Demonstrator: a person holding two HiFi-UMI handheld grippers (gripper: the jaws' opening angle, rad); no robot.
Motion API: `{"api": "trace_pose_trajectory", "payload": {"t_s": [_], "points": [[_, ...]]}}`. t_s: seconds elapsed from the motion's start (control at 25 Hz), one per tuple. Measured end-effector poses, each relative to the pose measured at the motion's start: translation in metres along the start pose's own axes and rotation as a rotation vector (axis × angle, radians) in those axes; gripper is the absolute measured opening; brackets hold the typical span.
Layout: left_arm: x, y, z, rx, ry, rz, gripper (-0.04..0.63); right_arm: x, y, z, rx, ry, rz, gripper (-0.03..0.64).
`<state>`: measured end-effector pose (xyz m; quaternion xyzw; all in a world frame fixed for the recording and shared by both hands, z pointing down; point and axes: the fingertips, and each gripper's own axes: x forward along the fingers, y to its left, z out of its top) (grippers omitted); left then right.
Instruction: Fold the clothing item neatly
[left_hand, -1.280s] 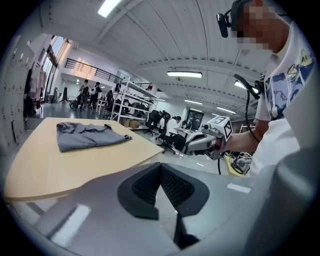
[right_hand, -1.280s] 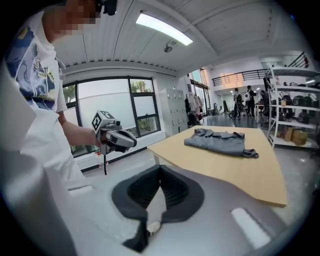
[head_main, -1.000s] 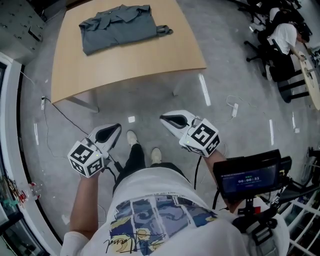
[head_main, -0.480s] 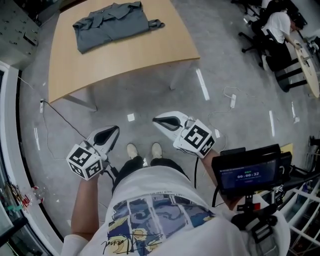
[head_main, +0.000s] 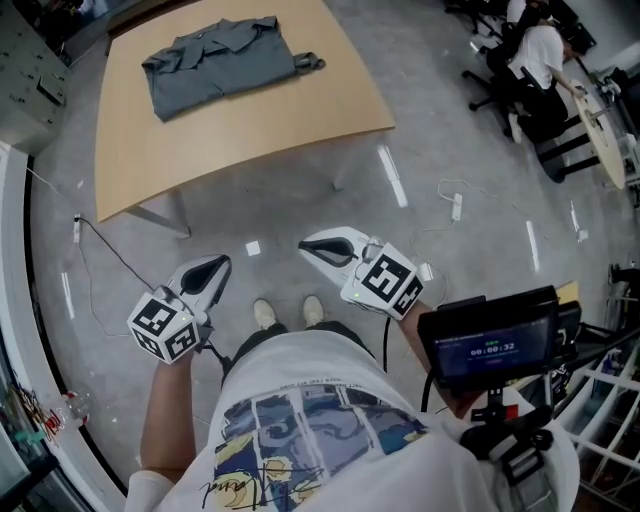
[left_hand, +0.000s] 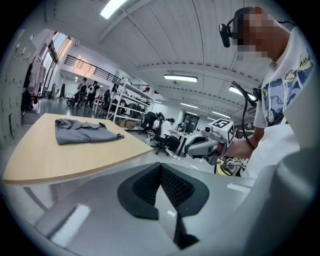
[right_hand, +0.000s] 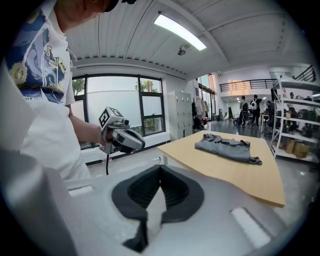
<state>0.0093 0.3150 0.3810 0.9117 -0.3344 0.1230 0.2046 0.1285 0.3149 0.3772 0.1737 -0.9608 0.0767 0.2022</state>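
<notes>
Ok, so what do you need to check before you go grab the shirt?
1. Grey shirt is lying on the table: ok.
2. Left gripper open for a grab: not ok, jaws together, nothing between them.
3. Right gripper open for a grab: not ok, jaws together, empty.
4. Grippers close to the shirt: not ok, both are over the floor, away from the table.
5. Walking path safe: cannot tell, a cable lies on the floor by the table.
6. Shirt already neat: cannot tell, one bit sticks out at its side.

Person's forward shoe (head_main: 265, 314) has drawn back beside the other.
</notes>
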Motion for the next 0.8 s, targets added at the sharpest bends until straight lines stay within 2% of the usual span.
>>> {"api": "trace_pose_trajectory", "payload": {"t_s": [0.48,0.8], "points": [[-0.016,0.045,0.008,-0.003,-0.013,-0.036,0.006,0.043,-0.002,0.026,-0.011,0.027,-0.01,0.003],[-0.045,0.052,-0.015,-0.002,-0.004,-0.055,0.006,0.062,0.028,0.026,-0.016,0.028,-0.031,0.003]]}}
